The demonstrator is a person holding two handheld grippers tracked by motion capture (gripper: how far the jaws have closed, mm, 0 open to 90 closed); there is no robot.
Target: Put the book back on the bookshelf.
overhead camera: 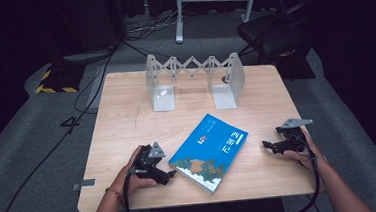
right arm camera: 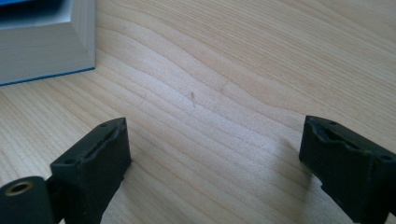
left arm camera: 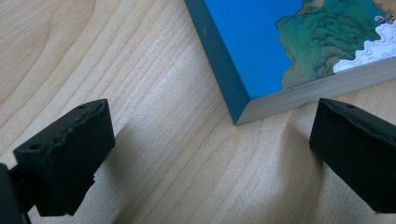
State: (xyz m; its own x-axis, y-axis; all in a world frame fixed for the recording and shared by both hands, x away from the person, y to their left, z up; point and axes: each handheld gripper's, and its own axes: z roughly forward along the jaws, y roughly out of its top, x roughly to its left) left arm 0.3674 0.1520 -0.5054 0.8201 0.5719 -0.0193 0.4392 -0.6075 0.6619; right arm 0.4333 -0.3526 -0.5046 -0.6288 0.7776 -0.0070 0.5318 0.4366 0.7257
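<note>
The left gripper (overhead camera: 167, 176) is sitting just beside the book (overhead camera: 209, 151), jaws spread wide and holding nothing (a corner of the book is showing just ahead of them in the left gripper view). The book is lying flat on the table (overhead camera: 127, 125), with a rack (overhead camera: 194, 79) standing well behind it. The right gripper (overhead camera: 269, 145) is resting near the book's other side, jaws wide and holding nothing, hand low on the wood.

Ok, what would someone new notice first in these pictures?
A bright blue book lies flat and askew near the front of the wooden table. An open hand-held gripper sits at each side of it, left and right, neither touching it. At the far edge stands an empty folding metal book rack.
</note>
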